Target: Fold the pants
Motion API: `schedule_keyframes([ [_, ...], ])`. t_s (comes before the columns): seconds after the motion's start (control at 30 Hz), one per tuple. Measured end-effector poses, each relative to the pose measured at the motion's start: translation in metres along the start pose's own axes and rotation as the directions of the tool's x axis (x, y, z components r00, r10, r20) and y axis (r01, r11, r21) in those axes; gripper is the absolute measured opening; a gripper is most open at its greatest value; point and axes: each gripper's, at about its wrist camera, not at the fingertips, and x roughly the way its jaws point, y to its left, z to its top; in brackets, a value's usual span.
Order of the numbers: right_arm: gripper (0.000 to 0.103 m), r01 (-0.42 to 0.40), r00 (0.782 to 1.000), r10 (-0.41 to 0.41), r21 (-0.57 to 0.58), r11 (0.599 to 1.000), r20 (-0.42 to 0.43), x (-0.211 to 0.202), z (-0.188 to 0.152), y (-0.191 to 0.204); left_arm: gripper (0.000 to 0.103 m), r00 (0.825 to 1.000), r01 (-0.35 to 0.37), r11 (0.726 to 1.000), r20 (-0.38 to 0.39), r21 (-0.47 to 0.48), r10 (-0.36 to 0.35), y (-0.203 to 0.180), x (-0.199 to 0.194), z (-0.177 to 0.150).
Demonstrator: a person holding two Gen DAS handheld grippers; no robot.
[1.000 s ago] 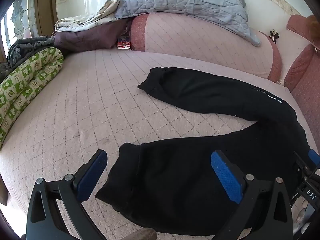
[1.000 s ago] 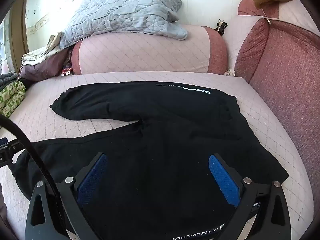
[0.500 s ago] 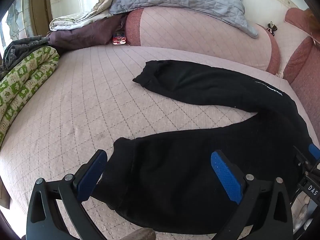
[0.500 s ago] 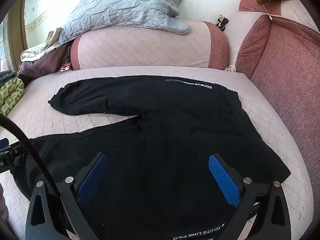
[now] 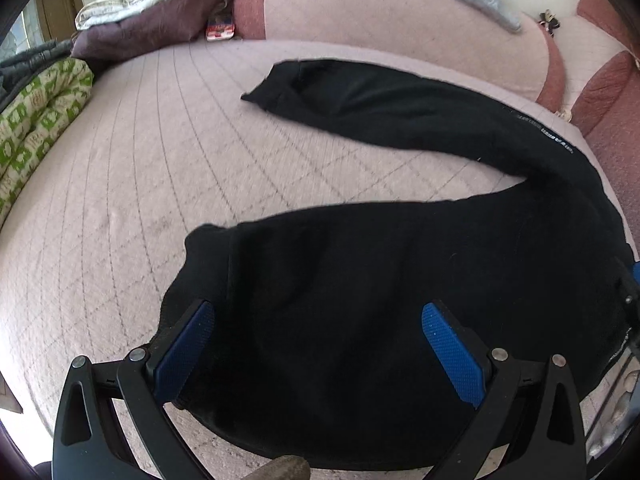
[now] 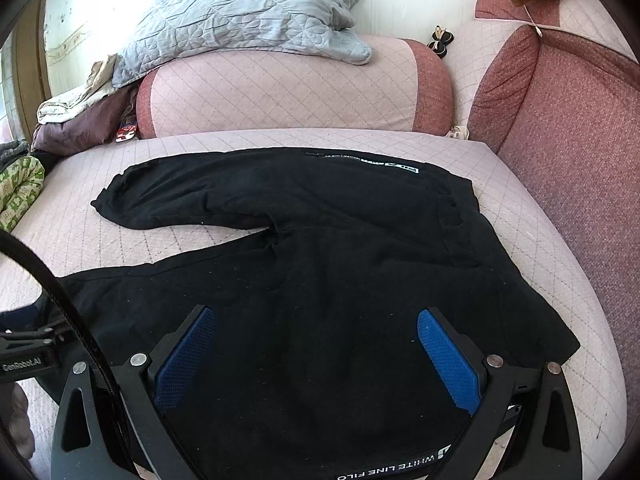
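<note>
Pants: the black pants (image 6: 320,264) lay flat on the pink quilted bed (image 5: 120,184), legs splayed in a V, waistband toward your right.
Near leg: its cuff (image 5: 200,272) sat just in front of your left gripper (image 5: 316,344), which you held low over the fabric, probably so the cuff edge could be pinched.
Left gripper state: you had the jaws spread wide, with nothing between the blue pads (image 5: 184,348); released.
Right gripper: you held the right gripper (image 6: 316,352) over the hip and waist area, likely to take the waistband end of the same leg.
Right gripper state: jaws likewise wide apart, grasping nothing; whether the pads touched the cloth could not be told.
Far leg: the other leg (image 5: 400,108) ran toward the pink bolster (image 6: 288,92), well apart from both tools; it appeared to be the target onto which you would lay the near leg.
Surroundings: a grey quilted blanket (image 6: 240,12) lay on the bolster, a green patterned roll (image 5: 36,112) lay along the left edge, and a red cushioned side (image 6: 568,152) rose at the right.
Obstructions: nothing lay on the pants or between the legs; the left tool's cable (image 6: 56,292) crossed your right view only.
</note>
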Motion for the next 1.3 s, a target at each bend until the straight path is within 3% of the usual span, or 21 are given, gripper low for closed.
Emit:
schedule_keyframes([
  [0.2, 0.103, 0.006, 1.000, -0.006, 0.008, 1.000, 0.002, 0.001, 0.000, -0.004, 0.103, 0.999, -0.053, 0.996, -0.008, 0.076, 0.054, -0.011, 0.005, -0.010],
  [0.37, 0.103, 0.014, 1.000, -0.014, 0.023, 1.000, -0.006, 0.002, 0.000, -0.010, 0.103, 1.000, -0.020, 0.997, -0.011, 0.075, 0.021, -0.005, 0.005, -0.011],
  [0.63, 0.103, 0.043, 0.999, -0.042, 0.037, 0.998, -0.012, 0.004, -0.002, -0.014, 0.102, 0.999, -0.048, 0.995, 0.004, 0.093, 0.048, -0.013, -0.001, -0.011],
  [0.67, 0.103, 0.050, 0.999, -0.050, 0.038, 0.998, -0.010, 0.003, -0.003, -0.014, 0.100, 1.000, -0.023, 0.996, 0.007, 0.087, 0.023, -0.013, -0.004, -0.011],
  [0.73, 0.103, 0.061, 0.998, -0.061, 0.044, 0.997, -0.006, 0.000, -0.005, -0.016, 0.082, 0.999, 0.041, 0.997, 0.017, 0.068, -0.043, -0.011, -0.015, -0.011],
  [0.8, 0.103, 0.067, 0.998, -0.068, 0.054, 0.996, 0.006, -0.005, -0.006, -0.019, 0.077, 0.995, 0.086, 0.995, 0.047, 0.051, -0.088, -0.009, -0.030, -0.010],
  [0.9, 0.101, 0.069, 0.992, -0.078, 0.088, 0.994, 0.098, -0.029, -0.006, -0.025, 0.077, 0.987, 0.092, 0.996, 0.130, 0.019, -0.093, -0.002, -0.058, -0.003],
  [1.0, 0.103, 0.059, 0.947, -0.093, 0.119, 0.991, 0.307, -0.074, -0.006, -0.034, 0.078, 0.979, 0.107, 0.994, 0.173, 0.007, -0.107, 0.013, -0.080, 0.013],
  [1.03, 0.103, 0.018, 0.937, -0.061, 0.126, 0.992, 0.345, -0.084, -0.003, -0.040, 0.080, 0.978, 0.111, 0.994, 0.178, -0.002, -0.109, 0.021, -0.085, 0.024],
  [1.17, 0.103, -0.089, 0.963, 0.059, 0.102, 0.991, 0.263, -0.078, 0.032, -0.070, 0.084, 0.983, 0.099, 0.995, 0.154, -0.013, -0.096, 0.042, -0.076, 0.070],
  [1.3, 0.102, -0.097, 0.990, 0.094, 0.021, 0.995, 0.101, -0.028, 0.075, -0.090, 0.084, 0.992, 0.088, 0.996, 0.088, -0.024, -0.085, 0.059, -0.034, 0.121],
])
